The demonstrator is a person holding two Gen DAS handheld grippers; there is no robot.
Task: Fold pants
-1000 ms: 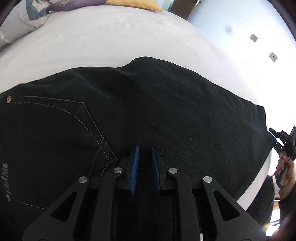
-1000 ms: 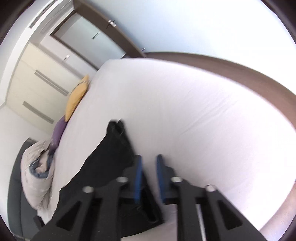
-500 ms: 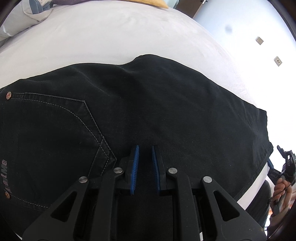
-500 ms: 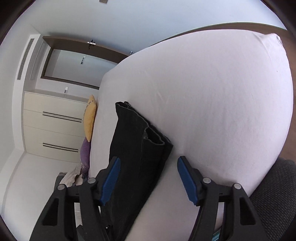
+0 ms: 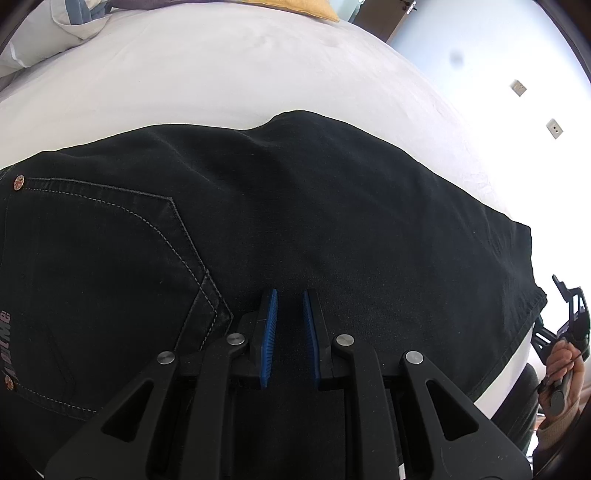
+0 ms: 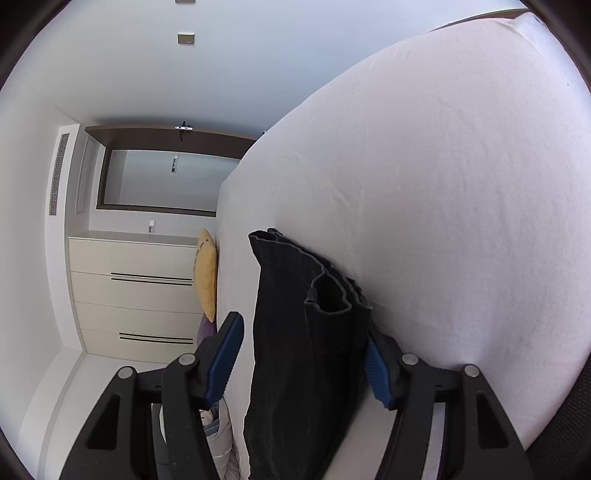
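Note:
Black jeans (image 5: 295, 229) lie flat on a white bed (image 5: 221, 74), folded lengthwise, with a back pocket at the left. My left gripper (image 5: 290, 314) rests on the cloth at the near edge, its blue pads a narrow gap apart with dark cloth between them; whether it pinches the cloth is unclear. In the right wrist view the hem end of the jeans (image 6: 306, 332) lies between the wide-open fingers of my right gripper (image 6: 303, 354), which is turned on its side. The right gripper (image 5: 565, 325) also shows at the far right of the left wrist view, past the hem.
A yellow cushion (image 6: 206, 273), a purple cushion and a bundled duvet (image 5: 74, 22) lie at the head of the bed. A cream chest of drawers (image 6: 136, 295) stands beyond. A dark chair (image 6: 569, 424) is by the bed's near edge.
My right gripper has opened wide, rolled onto its side and now straddles the hem end of the jeans. The left gripper has hardly moved.

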